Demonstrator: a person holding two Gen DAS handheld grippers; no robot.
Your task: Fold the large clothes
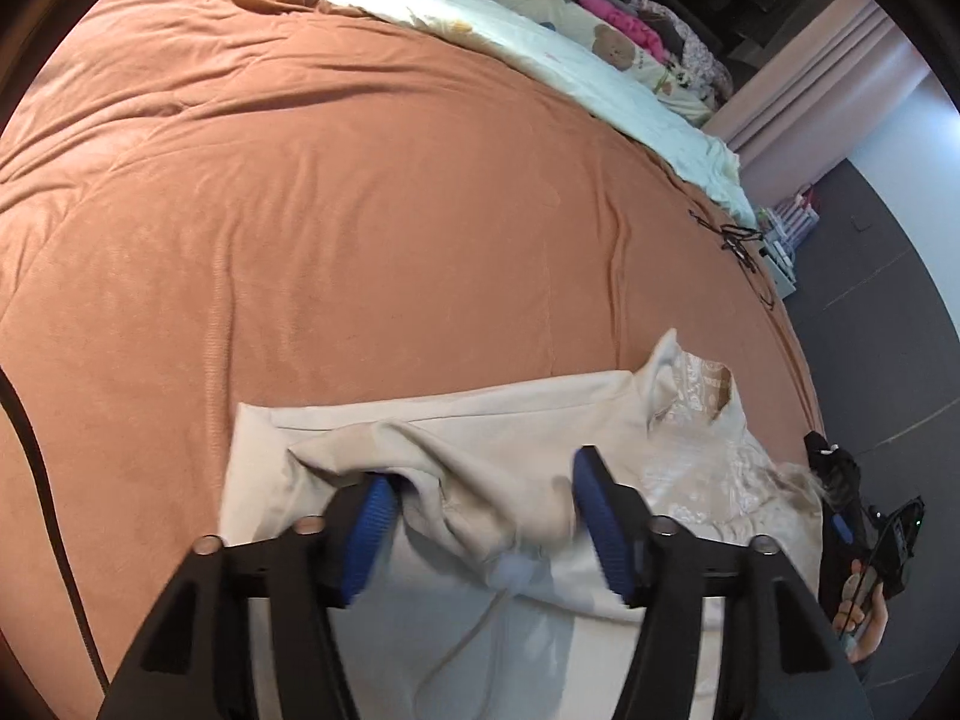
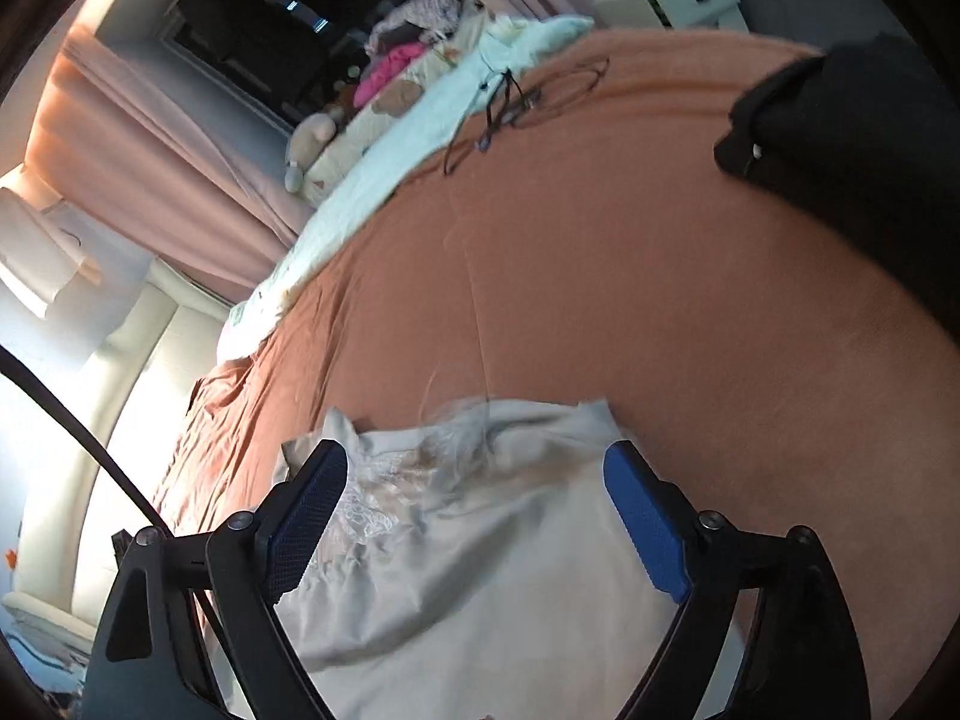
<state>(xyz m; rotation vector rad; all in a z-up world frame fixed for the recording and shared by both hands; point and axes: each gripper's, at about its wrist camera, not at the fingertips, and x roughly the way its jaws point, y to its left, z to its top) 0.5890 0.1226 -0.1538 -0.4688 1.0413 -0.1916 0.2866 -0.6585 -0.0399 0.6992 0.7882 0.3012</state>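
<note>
A cream garment [image 1: 480,420] with a lace collar lies partly folded on the orange bed cover [image 1: 330,210]. My left gripper [image 1: 480,480] is open just above it, with a bunched fold of the cloth rising between the blue pads [image 1: 600,522]. In the right wrist view the same garment [image 2: 480,540] lies under my right gripper [image 2: 474,474], which is open wide over the lace collar end [image 2: 372,510]. Neither gripper holds the cloth.
A pale patterned quilt [image 1: 570,48] and soft toys lie along the far side of the bed. Black glasses and cords [image 2: 510,96] lie on the cover near it. A black object [image 2: 852,138] rests at the bed's right. Curtains [image 2: 150,168] hang behind.
</note>
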